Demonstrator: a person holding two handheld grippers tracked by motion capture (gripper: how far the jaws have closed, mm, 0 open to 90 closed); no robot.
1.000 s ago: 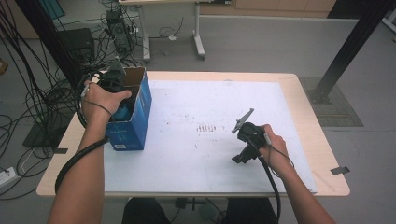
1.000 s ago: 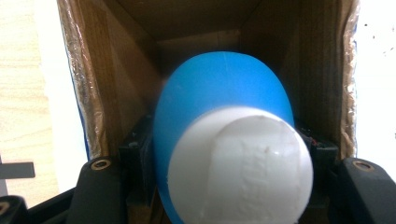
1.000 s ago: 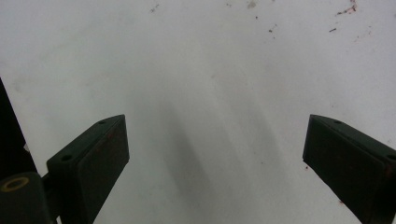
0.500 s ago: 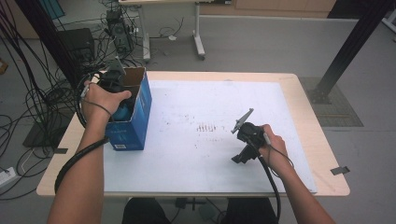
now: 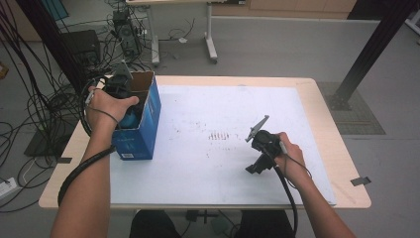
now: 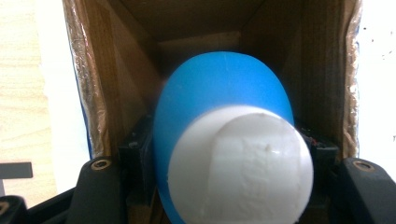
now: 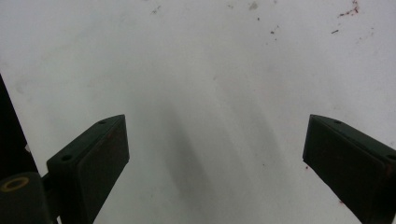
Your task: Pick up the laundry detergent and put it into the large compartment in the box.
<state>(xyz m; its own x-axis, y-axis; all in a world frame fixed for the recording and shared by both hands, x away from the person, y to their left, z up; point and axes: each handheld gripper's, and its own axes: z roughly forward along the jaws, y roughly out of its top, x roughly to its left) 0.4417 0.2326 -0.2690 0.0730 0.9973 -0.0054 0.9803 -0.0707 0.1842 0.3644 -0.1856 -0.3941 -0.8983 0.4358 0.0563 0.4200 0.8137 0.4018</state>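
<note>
high view: the left gripper (image 5: 120,88) is dipped into the open top of the blue box (image 5: 143,134) at the table's (image 5: 341,148) left edge, the hand (image 5: 106,105) over it. a bit of blue shows inside the box beside the hand. the right gripper (image 5: 258,157) rests well apart on the white sheet (image 5: 208,188), near the right front, with nothing near it.

left gripper view: the jaws are clamped on a blue bottle (image 6: 224,112) with a white cap (image 6: 240,168), cap end toward the camera, body pointing down into the box (image 6: 88,93) between its brown inner walls. whether its far end touches the bottom cannot be told.

right gripper view: the jaws stand wide apart over bare sheet (image 7: 201,84), holding nothing.

risks, as a judgement: the bottle is round and smooth, so it may slip or twist in the pads if the grip is light. the box looks light and narrow and no second hand steadies it; a jaw or the bottle catching a wall could tip or drag it toward the table edge, which is close on that side.
</note>
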